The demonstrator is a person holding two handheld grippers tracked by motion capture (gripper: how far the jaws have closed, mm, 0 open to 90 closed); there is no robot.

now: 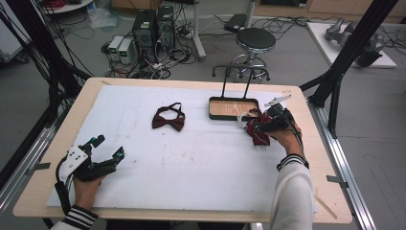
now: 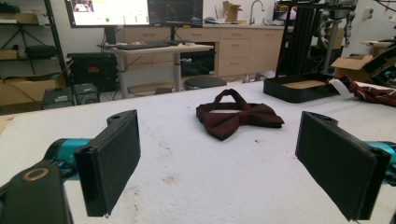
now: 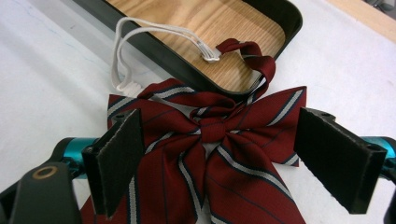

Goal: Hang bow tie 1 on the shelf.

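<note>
Right gripper wide open, straddling striped bow beside tray rim; left gripper open.

This is a robotics lab or research workroom. In the high view, desktop computer towers sit on the bare floor amid tangled cables, a round stool stands behind the surface, and black metal frame posts rise at the sides with aluminium rails along the floor. The left gripper view shows lit monitors over a desk with a keyboard, a run of wooden cabinets with a sink tap, and cardboard boxes.
</note>
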